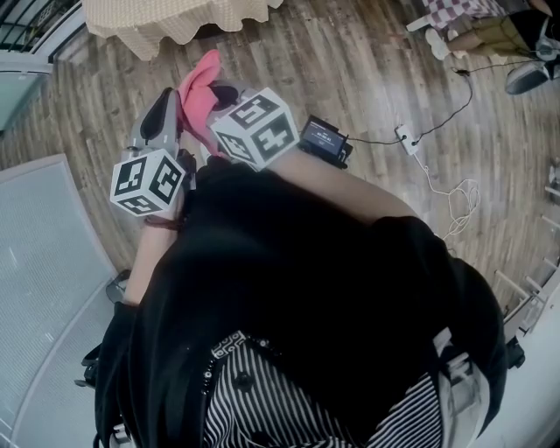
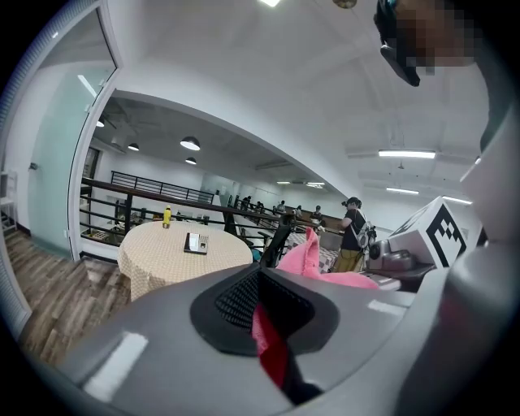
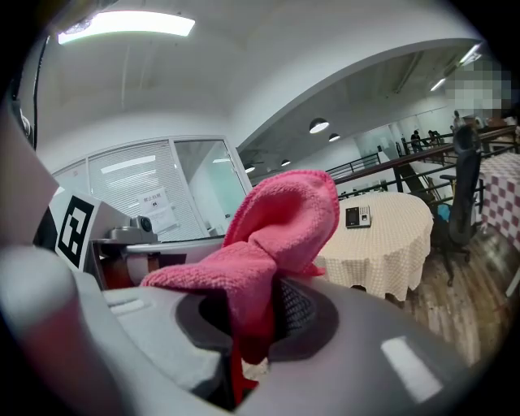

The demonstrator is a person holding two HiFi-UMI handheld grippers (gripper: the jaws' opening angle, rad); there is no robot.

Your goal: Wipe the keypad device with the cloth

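The keypad device [image 2: 195, 243] lies flat on a round table with a cream cloth [image 2: 162, 260], some way ahead of me; the right gripper view also shows the keypad device [image 3: 357, 216]. A pink cloth [image 1: 201, 87] is bunched between both grippers, held up in front of my body. My left gripper [image 2: 264, 307] is shut with a fold of the cloth [image 2: 272, 345] in its jaws. My right gripper [image 3: 256, 313] is shut on the cloth [image 3: 276, 236], which billows above it. The head view shows only the table's edge [image 1: 175, 26], not the keypad.
A small black box [image 1: 325, 140] with a cable and a white plug strip [image 1: 406, 137] lie on the wooden floor to my right. A glass partition [image 1: 44, 262] stands at my left. An office chair [image 3: 461, 195] sits beside the table, a railing [image 2: 146, 203] behind it, a person [image 2: 352, 237] farther off.
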